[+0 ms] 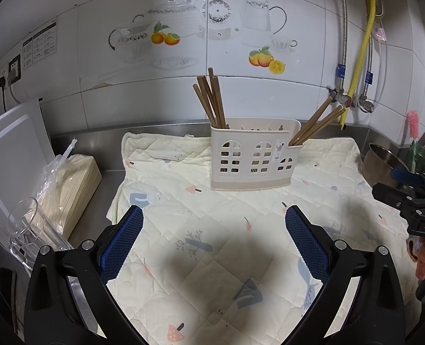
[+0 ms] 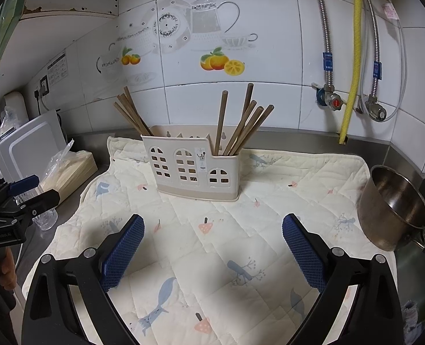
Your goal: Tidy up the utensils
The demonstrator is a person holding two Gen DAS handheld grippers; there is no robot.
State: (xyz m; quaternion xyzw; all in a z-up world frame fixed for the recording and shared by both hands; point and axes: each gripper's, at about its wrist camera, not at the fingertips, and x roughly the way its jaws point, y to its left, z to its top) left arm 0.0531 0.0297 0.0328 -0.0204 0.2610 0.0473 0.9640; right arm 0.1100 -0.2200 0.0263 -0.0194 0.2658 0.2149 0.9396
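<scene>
A cream plastic utensil holder (image 1: 251,155) with arched window cut-outs stands upright on a quilted mat (image 1: 212,244); it also shows in the right wrist view (image 2: 189,166). Several brown wooden chopsticks (image 1: 211,100) stand in its left compartment and several more (image 1: 316,123) lean out of its right compartment. In the right wrist view these are the left bunch (image 2: 132,115) and the right bunch (image 2: 241,123). My left gripper (image 1: 214,218) is open and empty above the mat, in front of the holder. My right gripper (image 2: 212,227) is open and empty too.
A steel pot (image 2: 393,207) sits at the mat's right edge. A bagged stack of wooden sticks (image 1: 68,184), a clear glass (image 1: 28,224) and a white board (image 1: 8,149) stand at the left. Tiled wall with pipes and valves (image 2: 333,100) is behind.
</scene>
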